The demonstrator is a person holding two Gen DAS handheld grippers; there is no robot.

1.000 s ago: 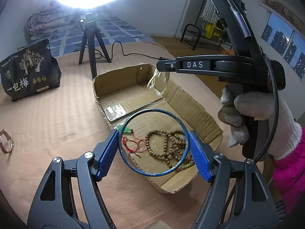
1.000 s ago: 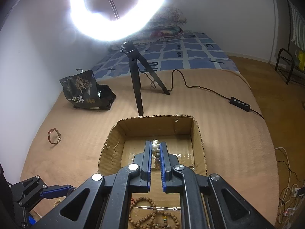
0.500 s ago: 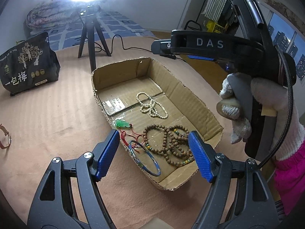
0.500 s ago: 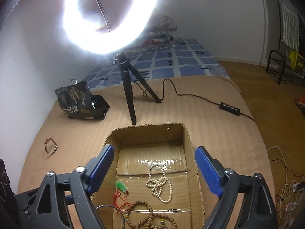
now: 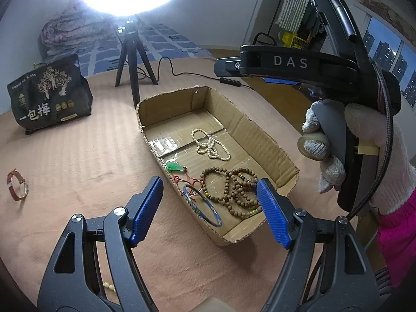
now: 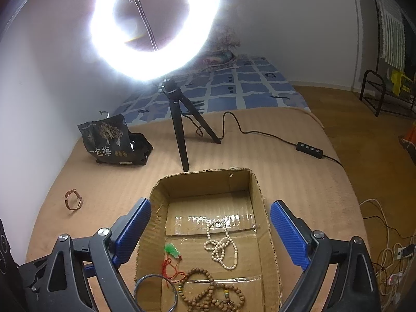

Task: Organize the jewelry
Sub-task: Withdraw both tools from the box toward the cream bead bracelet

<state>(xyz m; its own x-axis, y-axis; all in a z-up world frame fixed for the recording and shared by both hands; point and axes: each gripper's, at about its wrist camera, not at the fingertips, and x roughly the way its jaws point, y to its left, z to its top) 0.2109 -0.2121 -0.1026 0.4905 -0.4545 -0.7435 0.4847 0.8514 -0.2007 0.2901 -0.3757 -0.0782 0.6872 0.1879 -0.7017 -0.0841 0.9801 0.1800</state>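
The white bead necklace (image 6: 221,247) lies in the cardboard box (image 6: 260,197) with the brown beads (image 5: 231,189), green pendant (image 5: 174,166) and blue bangle (image 5: 202,205). The right tongs (image 6: 210,231) are opening, empty, above the box; the left tongs (image 5: 210,210) stand wide, empty. The watch (image 5: 17,188) lies well apart on the bench, and its loose strap could slip a shallow pinch.

both grippers, left (image 5: 209,209) agape, right (image 6: 210,231) opening, empty-jawed
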